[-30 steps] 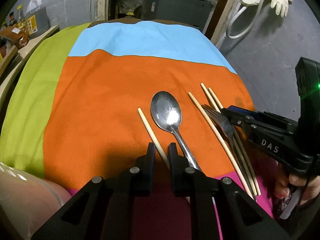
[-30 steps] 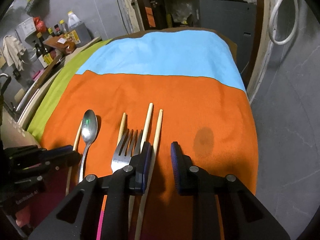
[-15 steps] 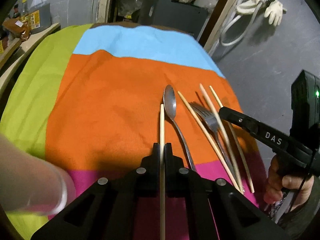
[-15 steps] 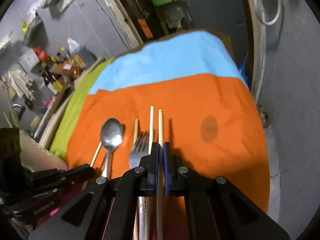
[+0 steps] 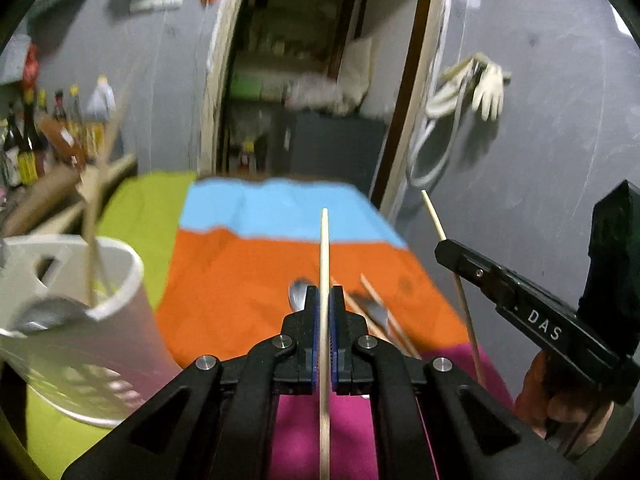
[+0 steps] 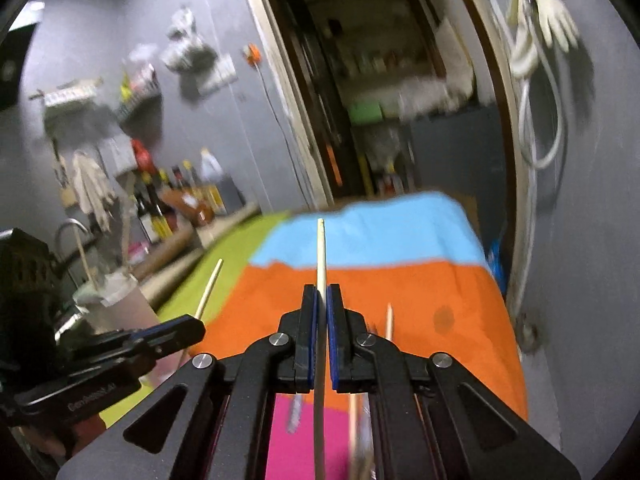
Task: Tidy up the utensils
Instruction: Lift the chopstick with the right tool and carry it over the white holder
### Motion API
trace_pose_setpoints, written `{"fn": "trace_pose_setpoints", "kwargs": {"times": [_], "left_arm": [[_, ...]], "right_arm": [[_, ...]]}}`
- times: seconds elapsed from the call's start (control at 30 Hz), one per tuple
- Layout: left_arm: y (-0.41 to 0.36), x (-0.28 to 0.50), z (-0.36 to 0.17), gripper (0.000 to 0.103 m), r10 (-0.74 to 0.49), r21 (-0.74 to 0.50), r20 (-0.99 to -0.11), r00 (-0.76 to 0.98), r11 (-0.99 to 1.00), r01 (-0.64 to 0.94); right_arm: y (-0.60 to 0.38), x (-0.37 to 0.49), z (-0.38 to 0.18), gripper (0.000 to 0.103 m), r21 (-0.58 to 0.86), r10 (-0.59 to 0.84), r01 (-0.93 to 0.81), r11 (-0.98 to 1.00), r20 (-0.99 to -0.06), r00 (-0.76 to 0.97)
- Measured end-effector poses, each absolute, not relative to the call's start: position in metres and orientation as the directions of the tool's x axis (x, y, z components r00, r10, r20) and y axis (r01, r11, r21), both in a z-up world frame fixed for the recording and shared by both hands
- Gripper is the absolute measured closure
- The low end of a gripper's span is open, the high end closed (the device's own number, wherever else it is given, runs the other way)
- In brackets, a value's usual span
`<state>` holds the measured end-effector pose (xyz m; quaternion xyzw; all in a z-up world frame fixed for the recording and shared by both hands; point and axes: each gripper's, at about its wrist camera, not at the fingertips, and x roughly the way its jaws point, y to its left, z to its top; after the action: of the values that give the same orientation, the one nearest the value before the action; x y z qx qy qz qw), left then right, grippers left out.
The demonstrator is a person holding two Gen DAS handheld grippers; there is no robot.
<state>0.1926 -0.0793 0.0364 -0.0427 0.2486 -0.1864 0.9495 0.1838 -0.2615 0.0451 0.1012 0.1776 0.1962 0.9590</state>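
Grey walls and an open doorway stand behind a table covered by a cloth (image 5: 256, 280) in blocks of green, blue, orange and magenta. Both views are blurred. At the left edge of the left wrist view sits a white utensil holder (image 5: 100, 320) with slotted sides; chopsticks stand in it and what looks like a spoon bowl shows at its rim. The left gripper (image 5: 325, 300) has its jaws closed tight on a single chopstick (image 5: 324, 248), which runs straight forward between the blue pads and sticks out well past them, lifted clear of the cloth. The right gripper (image 6: 321, 300) is clamped likewise on another chopstick (image 6: 320, 252), also held off the table and pointing ahead. On the orange block below the left gripper lie a spoon (image 5: 298, 294), a fork (image 5: 374, 310) and two more chopsticks (image 5: 370, 286), close together. Bottles (image 6: 160, 208) crowd a counter at the left of the right wrist view, and a pale glove (image 5: 488, 88) hangs with a hose on the wall at right.
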Motion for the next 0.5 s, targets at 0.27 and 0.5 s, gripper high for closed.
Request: {"fn": "trace_pose_setpoints", "kwargs": {"times": [0.27, 0.5], "left_arm": [[-0.054, 0.169, 0.083, 0.101, -0.361, -0.129, -0.280, 0.890, 0.932, 0.338], [-0.003, 0.159, 0.122, 0.101, -0.288, -0.125, -0.158, 0.945, 0.955, 0.270]], "right_arm": [[-0.222, 0.154, 0.087, 0.100, 0.190, 0.448, -0.433, 0.881, -0.042, 0.893], [-0.184, 0.161, 0.114, 0.100, 0.225, 0.516, -0.521, 0.824, 0.085, 0.853]]}}
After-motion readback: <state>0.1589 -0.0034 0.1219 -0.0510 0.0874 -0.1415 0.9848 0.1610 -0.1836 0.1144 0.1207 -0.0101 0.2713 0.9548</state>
